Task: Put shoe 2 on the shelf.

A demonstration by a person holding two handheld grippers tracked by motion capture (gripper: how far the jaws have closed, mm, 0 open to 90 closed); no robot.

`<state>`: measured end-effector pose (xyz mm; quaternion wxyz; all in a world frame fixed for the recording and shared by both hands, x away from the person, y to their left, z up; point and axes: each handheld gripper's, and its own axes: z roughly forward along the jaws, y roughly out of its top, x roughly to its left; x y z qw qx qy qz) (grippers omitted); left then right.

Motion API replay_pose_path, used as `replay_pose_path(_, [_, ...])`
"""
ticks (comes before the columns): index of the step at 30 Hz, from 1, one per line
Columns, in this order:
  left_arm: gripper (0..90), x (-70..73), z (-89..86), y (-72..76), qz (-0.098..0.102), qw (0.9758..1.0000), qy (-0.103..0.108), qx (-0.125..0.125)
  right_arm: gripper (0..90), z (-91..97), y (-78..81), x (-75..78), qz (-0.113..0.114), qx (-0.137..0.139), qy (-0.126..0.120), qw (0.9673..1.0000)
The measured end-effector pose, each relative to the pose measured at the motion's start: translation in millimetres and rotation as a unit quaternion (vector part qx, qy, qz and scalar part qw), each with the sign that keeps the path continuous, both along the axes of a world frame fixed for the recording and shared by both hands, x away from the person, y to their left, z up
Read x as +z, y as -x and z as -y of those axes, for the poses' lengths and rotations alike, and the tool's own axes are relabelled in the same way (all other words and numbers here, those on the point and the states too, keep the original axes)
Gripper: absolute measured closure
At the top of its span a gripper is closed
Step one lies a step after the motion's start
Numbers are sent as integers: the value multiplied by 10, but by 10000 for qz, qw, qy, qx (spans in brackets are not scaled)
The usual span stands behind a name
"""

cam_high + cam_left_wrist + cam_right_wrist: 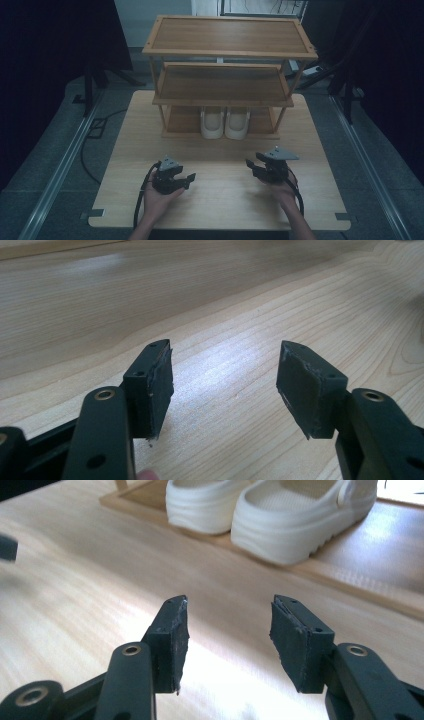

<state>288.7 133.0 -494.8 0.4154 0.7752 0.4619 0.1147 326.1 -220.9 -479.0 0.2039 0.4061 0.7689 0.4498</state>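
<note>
A pair of white clogs stands side by side on the bottom level of a three-level wooden shelf rack at the far side of the table. In the right gripper view the clogs lie ahead, heels toward me. My right gripper hovers over the table in front of the rack; its jaws stand apart with nothing between them. My left gripper rests low over the wood at the near left, also open and empty. A hand holds each gripper.
The light wooden table spreads under both grippers, with its front edge near my forearms. The rack's upper two levels are bare. Dark cloth and stands flank the table, and a cable trails from each gripper.
</note>
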Motion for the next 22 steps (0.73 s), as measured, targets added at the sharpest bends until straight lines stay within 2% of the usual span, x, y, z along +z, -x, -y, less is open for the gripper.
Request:
replay_pose_path(6, [398,13,-24,-1,14,10000,15,18,488,112,150,-48,-141,79,42,9999])
replay_pose_path(10, [398,18,-46,-9,16,10000,31,48,485,188,232,-132,-289,96,84,9995])
replay_pose_path(14, [398,24,-49,-6,26,10000,29,51,485,255,246,-171,-361,34,56,9993])
replay_pose_path(22, [396,32,-65,-15,34,10000,36,55,458,306,238,-148,-386,50,6,9992])
